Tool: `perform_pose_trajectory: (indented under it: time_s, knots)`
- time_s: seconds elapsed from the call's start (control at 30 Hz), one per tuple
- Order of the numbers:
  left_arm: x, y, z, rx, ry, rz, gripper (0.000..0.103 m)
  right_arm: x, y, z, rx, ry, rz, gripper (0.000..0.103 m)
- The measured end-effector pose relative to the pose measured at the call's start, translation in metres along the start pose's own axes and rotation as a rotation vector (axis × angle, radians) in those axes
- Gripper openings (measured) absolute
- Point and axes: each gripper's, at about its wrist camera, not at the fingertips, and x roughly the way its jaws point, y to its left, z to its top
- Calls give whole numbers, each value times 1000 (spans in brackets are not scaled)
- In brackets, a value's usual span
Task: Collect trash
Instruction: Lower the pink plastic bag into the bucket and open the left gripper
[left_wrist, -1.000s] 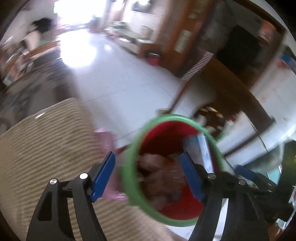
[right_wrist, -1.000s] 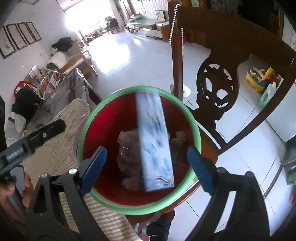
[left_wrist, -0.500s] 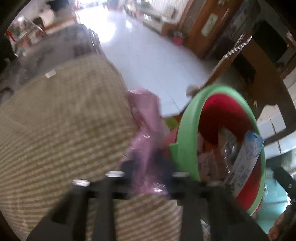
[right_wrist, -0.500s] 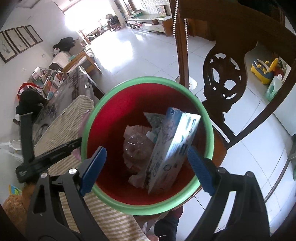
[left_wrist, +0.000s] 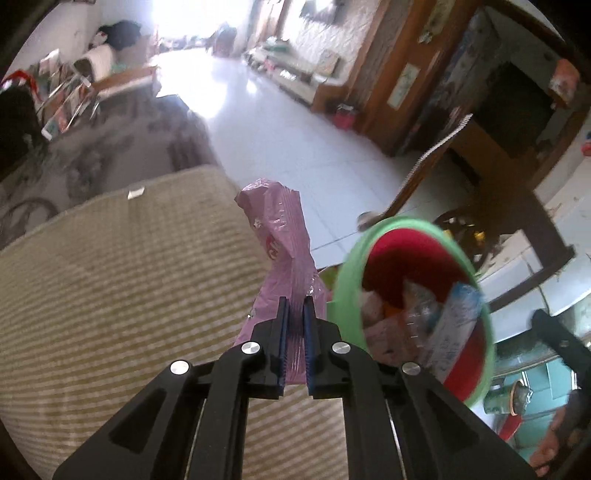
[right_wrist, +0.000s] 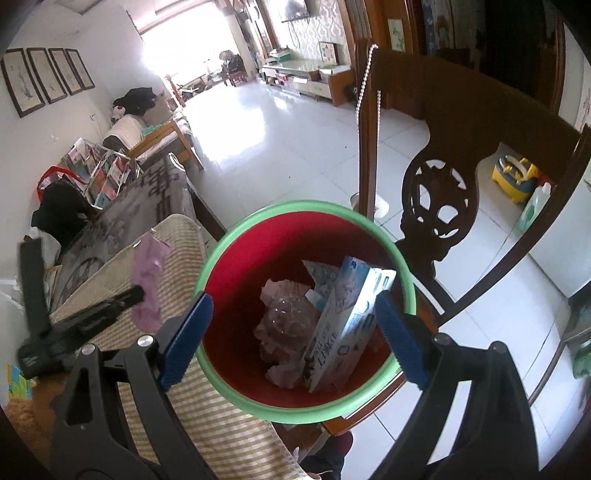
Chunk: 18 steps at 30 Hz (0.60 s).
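My left gripper (left_wrist: 295, 306) holds a crumpled pink plastic wrapper (left_wrist: 280, 229). Its jaws are closing the last bit and the pads press on the wrapper's lower end, which stands up above a striped cushion. Just right of it is a red bin with a green rim (left_wrist: 347, 280). From the right wrist view, the bin's rim (right_wrist: 221, 251) lies below my right gripper (right_wrist: 293, 299), which hangs open and empty. Inside lean a blue-and-white box (right_wrist: 347, 317) and crumpled clear trash (right_wrist: 284, 325). The left gripper (right_wrist: 136, 293) and wrapper (right_wrist: 149, 273) show at the left.
The beige striped cushion (left_wrist: 129, 295) fills the left side. A dark carved wooden chair (right_wrist: 443, 184) stands right behind the bin, with a bead string (right_wrist: 360, 85) on its post. White tiled floor (right_wrist: 277, 147) stretches beyond. A person's hand (left_wrist: 550, 448) shows at lower right.
The left gripper went from wide open over the bin to shut on the pink wrapper beside it. The box dropped into the bin and leans right. The right gripper rose a little.
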Motion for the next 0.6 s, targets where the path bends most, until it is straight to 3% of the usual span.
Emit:
perform_pose_trajectory:
  time_s: [0.27,0.6]
  knots:
    - [6,-80,-1,158,8,-108,5,-20,-10,-4,21,-41,-41,88]
    - [26,-111,-11,221,68,-129,5,-44,-28,-10,45,-78,-78,88]
